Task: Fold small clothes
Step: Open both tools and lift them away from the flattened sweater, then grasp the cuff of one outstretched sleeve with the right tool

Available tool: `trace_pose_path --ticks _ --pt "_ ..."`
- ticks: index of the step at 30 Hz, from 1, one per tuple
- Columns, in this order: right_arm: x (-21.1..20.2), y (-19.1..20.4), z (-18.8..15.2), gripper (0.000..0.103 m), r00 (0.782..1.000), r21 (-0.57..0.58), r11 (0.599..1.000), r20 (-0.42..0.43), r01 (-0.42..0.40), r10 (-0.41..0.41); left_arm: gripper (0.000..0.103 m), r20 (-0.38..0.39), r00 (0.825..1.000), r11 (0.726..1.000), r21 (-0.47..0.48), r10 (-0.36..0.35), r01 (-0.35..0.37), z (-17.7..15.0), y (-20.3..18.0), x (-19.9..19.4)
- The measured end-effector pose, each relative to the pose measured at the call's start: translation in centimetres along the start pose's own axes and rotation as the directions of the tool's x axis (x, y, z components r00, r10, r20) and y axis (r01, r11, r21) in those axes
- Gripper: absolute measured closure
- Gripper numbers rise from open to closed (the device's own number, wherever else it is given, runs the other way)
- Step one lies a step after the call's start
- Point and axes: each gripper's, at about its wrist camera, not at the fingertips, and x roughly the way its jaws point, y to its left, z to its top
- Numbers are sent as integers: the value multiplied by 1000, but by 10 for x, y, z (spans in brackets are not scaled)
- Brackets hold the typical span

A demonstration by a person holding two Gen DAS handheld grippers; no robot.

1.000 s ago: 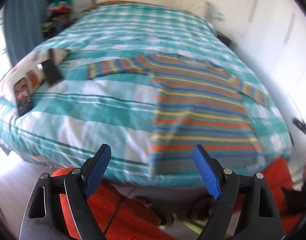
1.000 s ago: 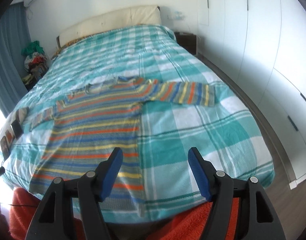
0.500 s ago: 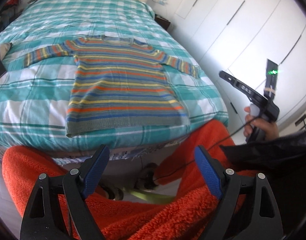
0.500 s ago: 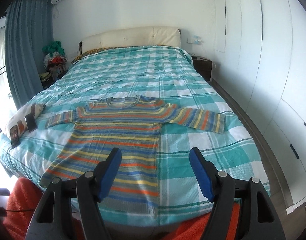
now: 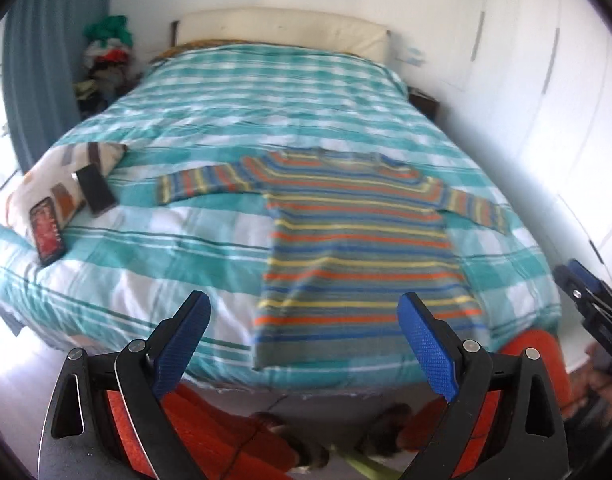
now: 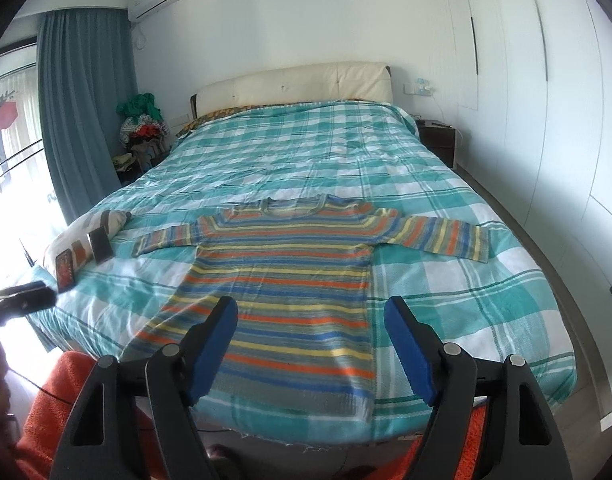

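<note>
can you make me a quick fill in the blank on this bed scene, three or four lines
1. The striped sweater lies spread flat on the ____ bedspread, both sleeves stretched out to the sides.
2. Between the pads of the right gripper there is ____.
3. The two phones rest on a ____ at the bed's left edge.
4. Above the curtain hangs an ____.

Missing words: checked teal and white; nothing; pillow; air conditioner
</note>
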Motion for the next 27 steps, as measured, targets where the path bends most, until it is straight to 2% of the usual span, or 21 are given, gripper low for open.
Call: trace_pose_path --ticks 2,5,7,11,14,17,20,24,27 --pt "-4 2 2 28 1000 4 1000 20 -5 5 7 -6 999 994 -94 50 -50 3 13 7" --pt "-5 -6 5 28 1000 36 999 13 -9 8 7 -33 999 971 -238 25 -32 0 32 18" --pt "-2 -18 8 28 1000 61 998 1 -15 14 6 -32 999 963 -268 14 -22 -1 35 28" --pt "18 -51 21 28 1000 117 993 -14 -11 13 6 -21 999 982 -182 46 -49 6 17 54" --pt "49 -96 33 28 1000 219 976 -10 -13 15 6 -7 998 993 -100 61 -61 11 5 82" --pt "89 -157 45 28 1000 334 942 0 -20 21 6 -12 994 993 -47 105 -105 9 -1 110" --pt "142 -239 61 28 999 466 884 -47 35 -15 6 -31 991 992 -5 129 -129 1 -5 127" --pt "214 -339 71 32 985 615 781 -171 107 0 6 -19 987 987 4 159 -159 -14 -4 132" --pt "258 -379 63 37 968 656 741 -247 142 33 6 -32 981 981 20 191 -191 -22 -2 138"
